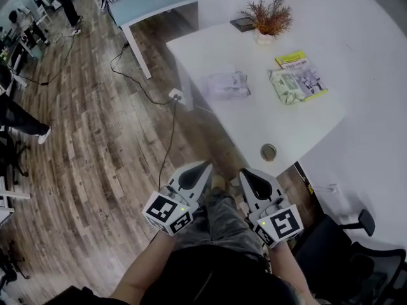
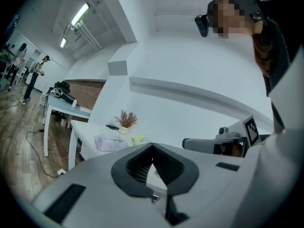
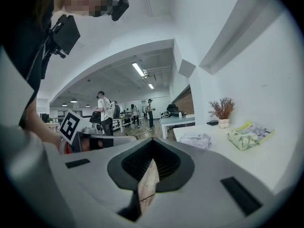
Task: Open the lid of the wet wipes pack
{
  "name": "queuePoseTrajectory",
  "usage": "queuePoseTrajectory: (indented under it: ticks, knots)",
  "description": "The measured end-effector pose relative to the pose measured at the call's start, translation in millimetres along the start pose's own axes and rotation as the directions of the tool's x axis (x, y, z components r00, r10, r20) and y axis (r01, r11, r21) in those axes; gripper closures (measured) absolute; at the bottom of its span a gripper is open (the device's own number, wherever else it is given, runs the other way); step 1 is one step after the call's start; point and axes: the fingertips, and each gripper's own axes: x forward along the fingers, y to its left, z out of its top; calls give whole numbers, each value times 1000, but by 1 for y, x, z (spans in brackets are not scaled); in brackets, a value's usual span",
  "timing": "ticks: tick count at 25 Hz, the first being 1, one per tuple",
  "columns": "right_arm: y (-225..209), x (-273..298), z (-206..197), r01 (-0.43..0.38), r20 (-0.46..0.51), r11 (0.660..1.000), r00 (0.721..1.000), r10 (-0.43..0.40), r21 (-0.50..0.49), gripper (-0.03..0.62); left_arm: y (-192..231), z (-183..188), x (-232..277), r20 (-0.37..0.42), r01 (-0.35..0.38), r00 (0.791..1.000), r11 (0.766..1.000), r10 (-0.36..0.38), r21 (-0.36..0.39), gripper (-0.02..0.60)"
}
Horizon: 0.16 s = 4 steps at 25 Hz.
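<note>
Table: the white rectangular table (image 1: 254, 129) stands ahead of the person.
Tongs: the left gripper (image 1: 205, 168) and right gripper (image 1: 244, 173) are both pinched together on nothing, low by the person's knees.
Pack: the green-and-white soft wet wipes pack (image 1: 285, 86), as I judge it, lies on the table, near a pale crinkled plastic bundle (image 1: 226, 84) and well apart from both grippers.
Handling: probably light, squashy and slick; pin the body and lift the lid's edge.
Views: the head view gives the layout from above, the right gripper view shows the pack's puffed side, and neither shows a lid.

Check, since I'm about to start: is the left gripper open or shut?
Shut: the left gripper shows jaws meeting at their tips, nothing held.
</note>
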Motion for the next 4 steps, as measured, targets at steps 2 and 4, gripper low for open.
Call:
queuePoseTrajectory:
  ticks: [2,4]
  knots:
    - [1,0,2,-4,-3,1000,1000,4,-7,576,1,3,-1,1,-1,1000,1000,1,-6,569]
    - [1,-1,3,-9,-7,1000,1000,9,-11,576,1,5,-1,1,-1,1000,1000,1,-7,569]
